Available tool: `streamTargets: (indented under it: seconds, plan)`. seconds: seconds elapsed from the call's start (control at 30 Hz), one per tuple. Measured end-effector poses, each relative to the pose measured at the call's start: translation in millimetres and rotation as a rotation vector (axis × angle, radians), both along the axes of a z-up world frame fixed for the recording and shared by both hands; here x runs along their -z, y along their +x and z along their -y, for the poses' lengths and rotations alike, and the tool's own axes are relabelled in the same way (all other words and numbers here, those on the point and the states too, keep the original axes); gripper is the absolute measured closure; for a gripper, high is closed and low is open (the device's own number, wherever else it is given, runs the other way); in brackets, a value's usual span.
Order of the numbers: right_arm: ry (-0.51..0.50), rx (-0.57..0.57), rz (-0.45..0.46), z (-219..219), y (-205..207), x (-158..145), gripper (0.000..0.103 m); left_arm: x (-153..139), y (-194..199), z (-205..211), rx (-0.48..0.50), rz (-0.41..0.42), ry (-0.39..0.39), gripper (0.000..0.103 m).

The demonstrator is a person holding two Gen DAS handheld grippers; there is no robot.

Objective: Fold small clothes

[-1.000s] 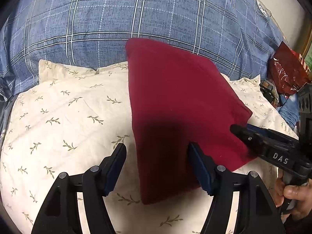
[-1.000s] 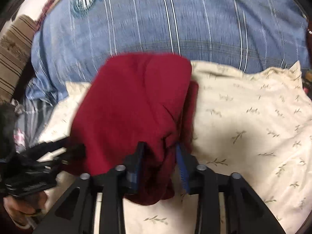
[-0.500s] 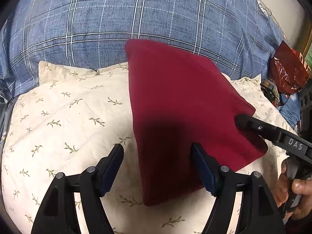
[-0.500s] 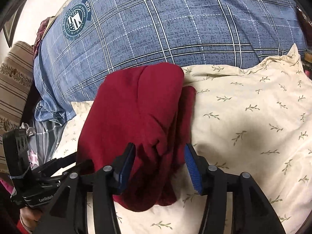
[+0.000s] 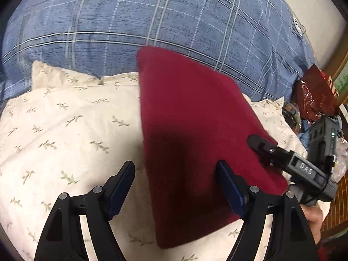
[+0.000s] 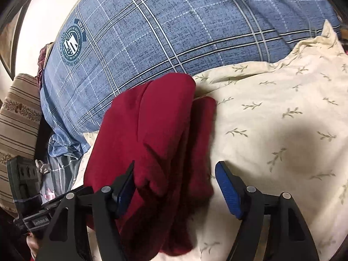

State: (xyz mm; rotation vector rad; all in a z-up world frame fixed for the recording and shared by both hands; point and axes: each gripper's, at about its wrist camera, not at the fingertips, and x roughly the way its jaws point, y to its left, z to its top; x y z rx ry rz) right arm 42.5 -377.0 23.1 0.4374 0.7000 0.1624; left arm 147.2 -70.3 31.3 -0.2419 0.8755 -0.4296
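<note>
the dark red garment (image 5: 195,148) is lying folded on the cream leaf-print pillow (image 5: 65,130), its far edge reaching up against the blue plaid bedding (image 5: 152,21) behind. from the left it is reading as one flat panel; from the right the stacked layers are showing along the edge, which suggests the fold is largely done and the cloth is being left to settle.

the left gripper (image 5: 176,187) is hovering over the near corner of the cloth, its jaws opening, the dark pads standing clear on either side with nothing pinched. the right gripper (image 6: 174,187) is doing the same over the thick layered end: jaws opening, blue pads apart, the fabric lying between them but not pressed. both look placed this way to let go without dragging the layers askew.

a hand (image 5: 313,219) is gripping the right tool's handle at the lower edge, mostly cut off. what kind of garment this is i cannot tell, since the fold is hiding any sleeves or neckline. the underside of the stack is out of sight, and the clutter by the red foil bag (image 5: 315,91) is too small and warped to name.
</note>
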Motion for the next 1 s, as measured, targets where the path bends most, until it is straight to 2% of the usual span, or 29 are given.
streamTargets:
  seconds: [0.1,0.17,0.33,0.47,0.7,0.77,0.9,1.0]
  plan:
    - [0.024,-0.022,0.009,0.4,8.0,4.6,0.026,5.4,15.2,3.7,0.037,-0.008,-0.027,0.024]
    - [0.042,-0.040,0.012,1.0,14.7,7.2,0.026,10.1,26.5,3.9,0.045,-0.018,-0.041,0.018]
    - [0.081,-0.077,0.000,3.4,37.2,10.0,0.025,23.2,54.3,6.0,0.071,-0.056,-0.090,0.015]
    - [0.041,-0.107,-0.005,-8.5,47.2,10.1,0.039,28.2,66.4,6.9,0.071,-0.051,-0.107,0.015]
    - [0.013,-0.119,-0.022,-12.2,54.2,4.8,0.039,30.9,73.2,11.6,0.085,-0.048,-0.103,0.017]
    - [0.010,-0.106,-0.020,-12.4,54.1,4.8,0.042,29.0,70.5,13.9,0.090,-0.039,-0.092,0.023]
    - [-0.050,-0.095,0.001,-20.0,46.9,1.0,0.061,20.5,57.4,16.2,0.098,0.002,-0.046,0.039]
    - [-0.051,-0.081,0.012,-24.6,38.0,-10.9,0.066,8.9,42.1,11.5,0.111,0.016,-0.041,0.046]
